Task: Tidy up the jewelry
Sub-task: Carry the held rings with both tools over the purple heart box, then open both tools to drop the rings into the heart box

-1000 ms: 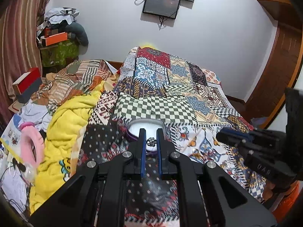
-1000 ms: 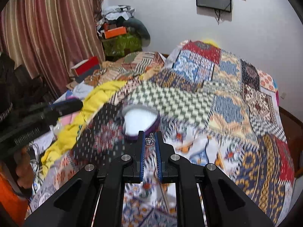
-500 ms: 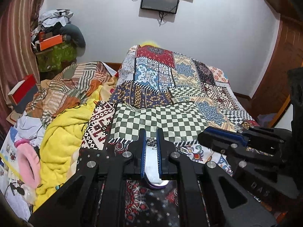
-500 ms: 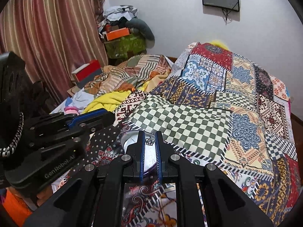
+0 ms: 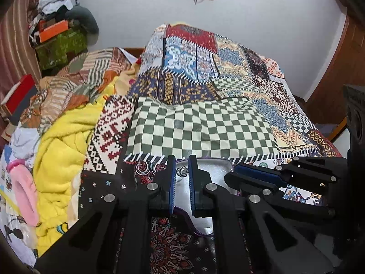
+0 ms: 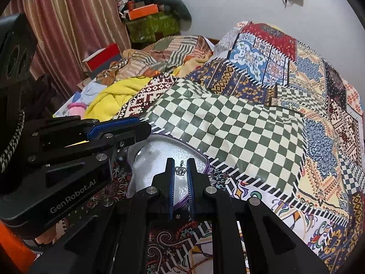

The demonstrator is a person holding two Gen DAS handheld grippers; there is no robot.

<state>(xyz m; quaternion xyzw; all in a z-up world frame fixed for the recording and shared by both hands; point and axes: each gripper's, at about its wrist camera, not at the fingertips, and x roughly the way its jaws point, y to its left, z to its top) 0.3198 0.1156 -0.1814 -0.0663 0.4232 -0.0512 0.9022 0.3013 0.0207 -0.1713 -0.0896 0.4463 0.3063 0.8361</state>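
on the left, the left gripper [image 5: 181, 173] hangs just above the near left corner of the jewelry tray [image 5: 214, 167], a shallow white-lined dish with a purple rim that sits on the patchwork bedspread [image 5: 205, 127]. its jaws are nearly closed, pinching a small silver piece [image 5: 181, 172]; the shape is too small and blurred to name in the left wrist view. moving right, the right gripper [image 6: 181, 171] hovers over the near right part of the same tray [image 6: 159, 155], jaws narrowed to a slim gap around a tiny crown charm [image 6: 180, 170], which sits upright between the blue pads with its loop on top. from the right wrist view the left gripper [image 6: 127, 129] reaches in over the tray's far left edge.

as far as can be judged, the task is at a drop-off: both pieces are carried to the tray, neither is let go. the white lining looks bare in the visible parts, so these may be the first items. what remains is lowering, releasing each, and fetching any other jewelry, none of which is in view.
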